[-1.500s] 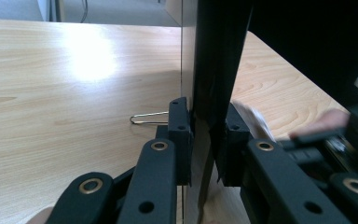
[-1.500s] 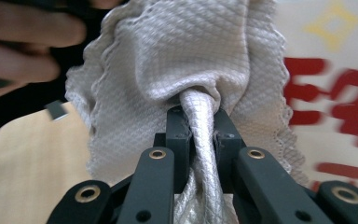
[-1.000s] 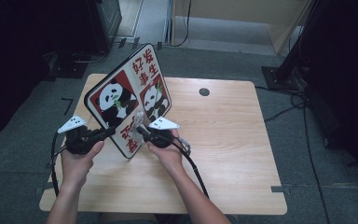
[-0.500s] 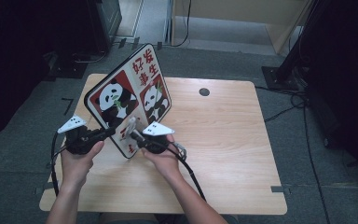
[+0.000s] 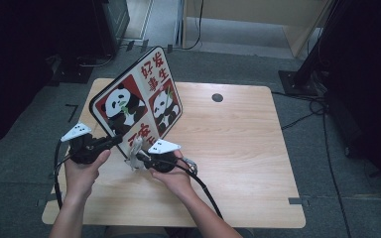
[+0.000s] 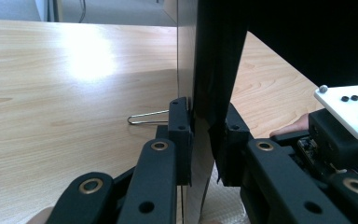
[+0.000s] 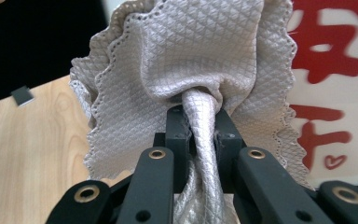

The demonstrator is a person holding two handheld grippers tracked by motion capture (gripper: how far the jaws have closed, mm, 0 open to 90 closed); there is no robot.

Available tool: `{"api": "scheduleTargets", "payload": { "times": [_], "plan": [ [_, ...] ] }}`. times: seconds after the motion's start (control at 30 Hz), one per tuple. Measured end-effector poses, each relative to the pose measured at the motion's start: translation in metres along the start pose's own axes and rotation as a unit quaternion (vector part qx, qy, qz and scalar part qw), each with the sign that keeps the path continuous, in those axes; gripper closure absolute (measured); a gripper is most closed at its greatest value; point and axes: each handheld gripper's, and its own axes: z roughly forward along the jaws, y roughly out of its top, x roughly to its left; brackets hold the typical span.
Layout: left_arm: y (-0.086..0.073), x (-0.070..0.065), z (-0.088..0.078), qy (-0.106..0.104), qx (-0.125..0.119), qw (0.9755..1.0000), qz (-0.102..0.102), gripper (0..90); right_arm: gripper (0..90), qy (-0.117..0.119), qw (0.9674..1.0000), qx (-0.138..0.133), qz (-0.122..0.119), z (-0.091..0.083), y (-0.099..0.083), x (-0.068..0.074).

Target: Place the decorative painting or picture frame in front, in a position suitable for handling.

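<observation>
High view, left gripper (image 5: 113,142) clamping board (image 5: 139,99), right gripper (image 5: 135,154) pinching cloth (image 5: 135,148)

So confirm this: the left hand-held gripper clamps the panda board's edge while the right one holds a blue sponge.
Wrong on the sponge. The right hand-held gripper pinches a bunched grey cloth, as the right gripper view shows. The left hand-held gripper does clamp the panda board by its edge.

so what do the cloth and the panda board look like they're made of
Cloth: looks like grey microfibre, matte, with a fine diamond weave and scalloped stitched edge. Panda board: seems a thin rigid printed panel, smooth and slightly glossy, dark on its back; plastic or coated card, hard to tell.
</observation>
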Motion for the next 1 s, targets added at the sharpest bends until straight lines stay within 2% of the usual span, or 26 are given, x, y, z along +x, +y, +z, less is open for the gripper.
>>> {"api": "scheduleTargets", "payload": {
  "times": [0.07, 0.1, 0.23, 0.27, 0.33, 0.4, 0.47, 0.63, 0.73, 0.77, 0.8, 0.83, 0.93, 1.0],
  "plan": [
    [0.0, 0.0, 0.0, 0.0, 0.0, 1.0, 0.0, 79.9, 80.8, -0.007, 0.9999, 0.0, 0.009, -0.001, 0.0, -0.008],
    [0.0, 0.0, 0.0, 0.0, 0.001, 1.0, 0.0, 79.9, 80.7, -0.017, 0.9997, 0.0, 0.019, -0.001, 0.0, -0.016],
    [0.0, 0.0, 0.0, -0.004, 0.001, 1.0, 0.002, 79.9, 80.6, -0.067, 0.9966, 0.006, 0.046, -0.001, -0.003, -0.051],
    [0.0, 0.0, 0.0, -0.004, 0.001, 1.0, 0.003, 79.9, 80.5, -0.085, 0.9954, 0.011, 0.043, -0.001, -0.004, -0.058],
    [0.0, 0.0, 0.0, -0.004, 0.001, 1.0, 0.004, 79.9, 80.7, -0.097, 0.9942, 0.02, 0.042, 0.0, -0.005, -0.068],
    [0.0, 0.0, -0.001, -0.005, 0.001, 1.0, 0.006, 80.0, 80.7, -0.095, 0.9945, 0.021, 0.039, -0.001, -0.005, -0.066],
    [0.0, 0.001, -0.001, -0.006, 0.0, 1.0, 0.006, 80.0, 80.6, -0.084, 0.9955, 0.024, 0.037, 0.0, -0.005, -0.059],
    [-0.001, 0.001, -0.001, -0.008, 0.0, 1.0, 0.006, 80.0, 80.7, -0.047, 0.9986, 0.017, 0.017, -0.002, 0.002, -0.033],
    [-0.001, 0.003, -0.003, -0.014, 0.0, 0.9999, 0.008, 80.1, 80.7, -0.053, 0.9984, 0.014, -0.012, -0.002, 0.008, -0.019],
    [-0.002, 0.004, -0.003, -0.017, -0.001, 0.9998, 0.008, 80.0, 80.7, -0.059, 0.9979, 0.011, -0.022, -0.002, 0.009, -0.018],
    [-0.002, 0.004, -0.003, -0.018, -0.001, 0.9998, 0.008, 80.1, 80.6, -0.061, 0.9979, 0.005, -0.021, -0.002, 0.009, -0.02],
    [-0.002, 0.004, -0.003, -0.018, -0.001, 0.9998, 0.009, 80.0, 80.7, -0.063, 0.998, 0.001, -0.011, -0.003, 0.009, -0.024],
    [-0.002, 0.004, -0.003, -0.023, 0.0, 0.9997, 0.013, 80.1, 80.7, -0.087, 0.9962, -0.004, 0.007, -0.005, 0.007, -0.037],
    [-0.002, 0.004, -0.003, -0.027, -0.001, 0.9995, 0.013, 80.1, 80.7, -0.09, 0.9956, -0.011, 0.025, -0.007, 0.006, -0.042]
  ]
}}
